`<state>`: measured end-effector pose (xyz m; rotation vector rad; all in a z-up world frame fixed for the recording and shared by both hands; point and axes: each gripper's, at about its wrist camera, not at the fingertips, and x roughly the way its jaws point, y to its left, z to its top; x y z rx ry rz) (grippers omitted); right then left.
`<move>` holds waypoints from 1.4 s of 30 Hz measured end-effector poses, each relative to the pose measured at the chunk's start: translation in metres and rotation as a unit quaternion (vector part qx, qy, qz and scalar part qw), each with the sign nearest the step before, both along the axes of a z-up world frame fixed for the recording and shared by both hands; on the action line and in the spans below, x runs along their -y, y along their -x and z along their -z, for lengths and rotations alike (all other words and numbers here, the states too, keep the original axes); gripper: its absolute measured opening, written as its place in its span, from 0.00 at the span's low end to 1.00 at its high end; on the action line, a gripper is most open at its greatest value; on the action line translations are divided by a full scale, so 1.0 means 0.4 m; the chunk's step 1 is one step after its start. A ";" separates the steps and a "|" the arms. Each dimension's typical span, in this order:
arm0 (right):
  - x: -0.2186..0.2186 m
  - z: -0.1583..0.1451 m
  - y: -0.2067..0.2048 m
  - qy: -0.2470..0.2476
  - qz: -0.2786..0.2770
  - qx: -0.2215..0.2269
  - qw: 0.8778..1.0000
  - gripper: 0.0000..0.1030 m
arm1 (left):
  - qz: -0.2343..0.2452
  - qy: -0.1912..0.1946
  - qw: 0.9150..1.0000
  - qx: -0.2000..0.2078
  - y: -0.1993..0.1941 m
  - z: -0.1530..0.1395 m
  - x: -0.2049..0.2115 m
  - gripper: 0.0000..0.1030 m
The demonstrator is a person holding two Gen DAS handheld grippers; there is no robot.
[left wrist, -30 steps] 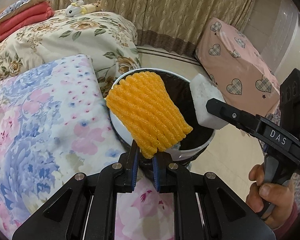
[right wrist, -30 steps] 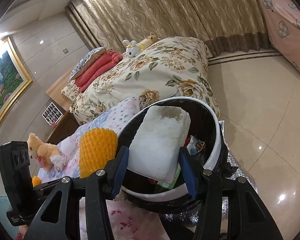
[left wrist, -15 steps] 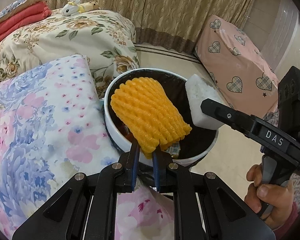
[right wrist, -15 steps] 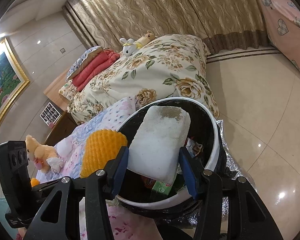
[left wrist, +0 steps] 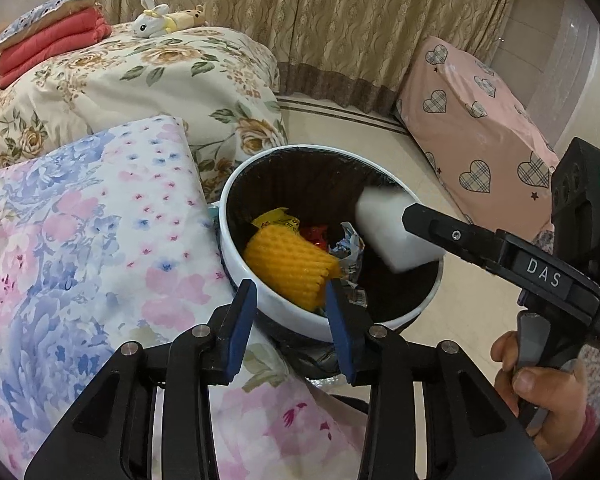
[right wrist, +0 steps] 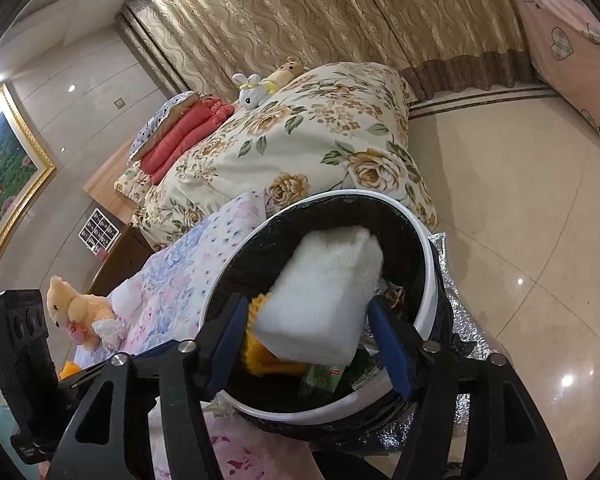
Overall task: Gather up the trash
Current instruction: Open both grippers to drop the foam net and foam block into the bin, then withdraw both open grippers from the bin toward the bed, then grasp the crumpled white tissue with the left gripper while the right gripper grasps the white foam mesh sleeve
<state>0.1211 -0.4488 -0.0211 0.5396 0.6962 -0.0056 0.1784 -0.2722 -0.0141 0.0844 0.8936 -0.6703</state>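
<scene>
Beige patterned curtains (left wrist: 300, 20) are hung behind a floral-quilted bed (left wrist: 140, 76); glossy cream floor tiles (right wrist: 520, 208) are seen beside it.

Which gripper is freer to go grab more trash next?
Probably left: its gripper has just been opening, nothing between, orange foam net in the bin. The right gripper, also opening, has the white foam block between.

Left gripper (left wrist: 291, 307) jaws opening, orange foam net (left wrist: 290, 266) dropped into bin (left wrist: 236, 272) (white foam block (right wrist: 324, 300) loosened)
</scene>
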 end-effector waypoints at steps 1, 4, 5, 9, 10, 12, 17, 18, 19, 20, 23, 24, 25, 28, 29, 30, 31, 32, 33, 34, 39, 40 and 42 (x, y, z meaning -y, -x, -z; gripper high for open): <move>0.000 0.000 0.001 0.000 0.001 0.000 1.000 0.65 | -0.002 0.000 1.000 0.001 0.002 0.001 -0.004 0.34; -0.002 -0.001 0.004 0.000 0.003 0.001 1.000 0.66 | -0.007 0.000 1.000 0.000 0.008 0.006 -0.020 0.36; -0.004 -0.002 0.005 0.000 0.004 0.001 1.000 0.66 | -0.011 0.001 1.000 0.000 0.011 0.009 -0.029 0.36; -0.020 -0.012 0.012 0.001 0.002 0.010 1.000 0.72 | -0.028 0.004 1.000 -0.006 0.026 0.026 -0.071 0.38; -0.028 -0.014 0.013 0.001 -0.001 0.012 1.000 0.74 | -0.032 0.004 0.999 -0.007 0.029 0.030 -0.080 0.38; -0.049 -0.015 0.014 -0.001 -0.009 0.015 1.000 0.75 | -0.044 0.006 0.999 -0.011 0.035 0.043 -0.110 0.38; -0.116 -0.013 0.006 0.000 -0.038 0.017 0.999 0.76 | -0.076 0.011 0.997 -0.028 0.042 0.071 -0.195 0.38; -0.129 -0.012 0.004 0.000 -0.044 0.016 0.999 0.76 | -0.084 0.013 0.996 -0.029 0.043 0.074 -0.215 0.38; -0.148 -0.011 0.000 0.000 -0.053 0.016 0.998 0.77 | -0.091 0.014 0.995 -0.029 0.043 0.076 -0.232 0.38; -0.164 -0.011 -0.003 0.001 -0.059 0.016 0.998 0.78 | -0.101 0.016 0.994 -0.029 0.044 0.076 -0.256 0.38; -0.215 -0.011 -0.012 0.005 -0.080 0.017 0.997 0.83 | -0.123 0.020 0.992 -0.030 0.044 0.078 -0.311 0.38; -0.232 -0.011 -0.012 0.005 -0.087 0.017 0.996 0.86 | -0.132 0.022 0.991 -0.030 0.044 0.079 -0.329 0.38; -0.247 -0.009 -0.013 0.004 -0.094 0.016 0.995 0.89 | -0.140 0.023 0.989 -0.030 0.045 0.080 -0.348 0.38; -0.290 -0.001 -0.023 0.003 -0.113 0.015 0.993 0.91 | -0.166 0.029 0.985 -0.035 0.049 0.090 -0.411 0.38; -0.304 0.001 -0.027 0.003 -0.118 0.014 0.993 0.91 | -0.172 0.030 0.984 -0.037 0.050 0.093 -0.426 0.38; -0.313 0.003 -0.030 0.003 -0.123 0.013 0.992 0.91 | -0.179 0.030 0.983 -0.038 0.052 0.097 -0.444 0.38; -0.328 0.006 -0.035 0.003 -0.129 0.011 0.992 0.91 | -0.189 0.030 0.981 -0.039 0.051 0.100 -0.467 0.38; -0.340 0.009 -0.039 0.003 -0.134 0.010 0.991 0.91 | -0.196 0.031 0.979 -0.040 0.051 0.103 -0.482 0.38; -0.349 0.010 -0.042 0.002 -0.136 0.009 0.991 0.91 | -0.203 0.032 0.978 -0.042 0.050 0.106 -0.501 0.38; -0.364 0.014 -0.046 0.002 -0.141 0.008 0.990 0.91 | -0.211 0.032 0.976 -0.043 0.050 0.109 -0.519 0.38; -0.415 0.032 -0.072 -0.003 -0.158 -0.001 0.987 0.91 | -0.250 0.037 0.966 -0.049 0.041 0.117 -0.606 0.41; -0.422 0.035 -0.074 -0.005 -0.161 -0.001 0.987 0.91 | -0.256 0.038 0.965 -0.048 0.039 0.118 -0.620 0.43; -0.441 0.043 -0.088 -0.009 -0.168 -0.006 0.986 0.92 | -0.270 0.039 0.961 -0.046 0.034 0.117 -0.650 0.44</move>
